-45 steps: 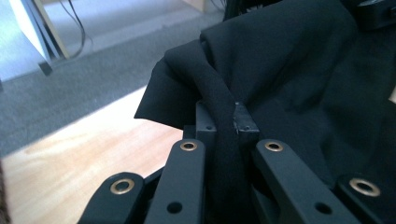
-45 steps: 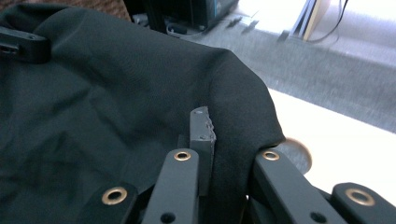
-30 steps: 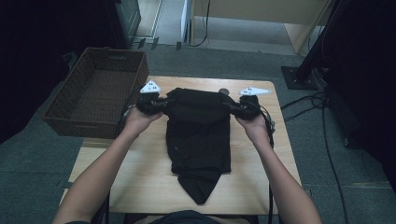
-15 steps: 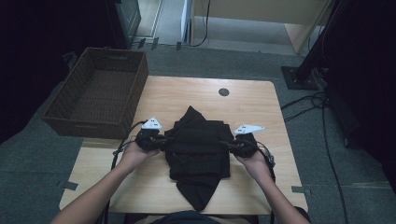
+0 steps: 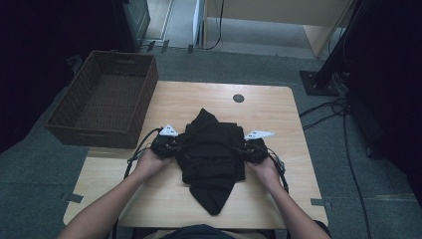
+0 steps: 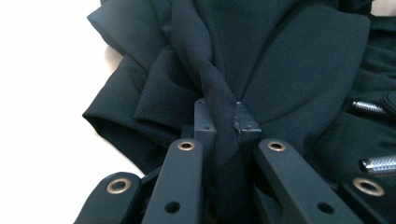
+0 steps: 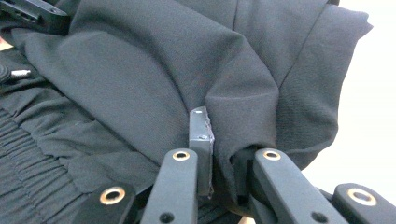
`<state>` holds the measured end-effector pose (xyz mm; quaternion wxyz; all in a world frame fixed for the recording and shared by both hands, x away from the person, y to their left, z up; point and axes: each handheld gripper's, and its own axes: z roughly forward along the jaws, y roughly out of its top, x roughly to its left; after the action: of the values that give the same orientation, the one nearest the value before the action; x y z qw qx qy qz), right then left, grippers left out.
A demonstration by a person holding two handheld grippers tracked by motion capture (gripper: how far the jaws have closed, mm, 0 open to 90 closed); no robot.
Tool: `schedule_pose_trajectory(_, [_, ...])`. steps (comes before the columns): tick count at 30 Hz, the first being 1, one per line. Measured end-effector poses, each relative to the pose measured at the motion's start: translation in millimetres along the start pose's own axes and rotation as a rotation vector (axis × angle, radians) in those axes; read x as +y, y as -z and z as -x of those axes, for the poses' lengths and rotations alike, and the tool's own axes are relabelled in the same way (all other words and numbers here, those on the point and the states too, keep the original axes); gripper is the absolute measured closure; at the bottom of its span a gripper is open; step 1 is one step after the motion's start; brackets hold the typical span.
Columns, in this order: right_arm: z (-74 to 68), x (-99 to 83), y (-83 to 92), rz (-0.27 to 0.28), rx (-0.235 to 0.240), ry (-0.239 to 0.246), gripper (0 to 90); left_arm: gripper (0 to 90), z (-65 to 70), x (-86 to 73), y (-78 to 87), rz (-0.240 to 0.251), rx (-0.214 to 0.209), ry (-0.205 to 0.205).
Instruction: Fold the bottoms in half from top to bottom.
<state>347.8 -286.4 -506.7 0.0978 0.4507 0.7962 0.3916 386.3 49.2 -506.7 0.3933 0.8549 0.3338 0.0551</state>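
A black garment (image 5: 211, 154) lies bunched and folded on the wooden table (image 5: 268, 107), with one pointed end toward the person. My left gripper (image 5: 175, 147) grips its left edge; in the left gripper view a twisted fold of the black garment (image 6: 280, 60) is pinched between the jaws of the left gripper (image 6: 226, 122). My right gripper (image 5: 243, 150) holds the right edge; in the right gripper view the black garment (image 7: 154, 70) is clamped in the right gripper (image 7: 217, 135), and one fingertip (image 7: 200, 128) shows bare. Both grippers sit low at the table.
A dark wicker basket (image 5: 79, 122) stands at the table's left edge, open side up. A small round hole cover (image 5: 238, 98) is set in the table's far part. Cables (image 5: 348, 129) run over the floor to the right.
Both grippers have come toward the person and down to the table, carrying the garment's far edge with them. The garment, which lay long and flat, is now folded over itself.
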Motion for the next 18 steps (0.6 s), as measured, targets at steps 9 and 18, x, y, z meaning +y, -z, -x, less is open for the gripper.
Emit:
schedule_pose_trajectory(9, [29.7,33.0,-31.4,0.041,-0.043,-0.021,83.3,84.2,-39.1,28.9,-23.1,0.021,0.051,0.036])
schedule_pose_trajectory(18, [50.7,58.4,-51.5,0.045,-0.073,-0.048,83.1,84.2,-61.5,53.5,-39.3,0.003,0.1,0.034])
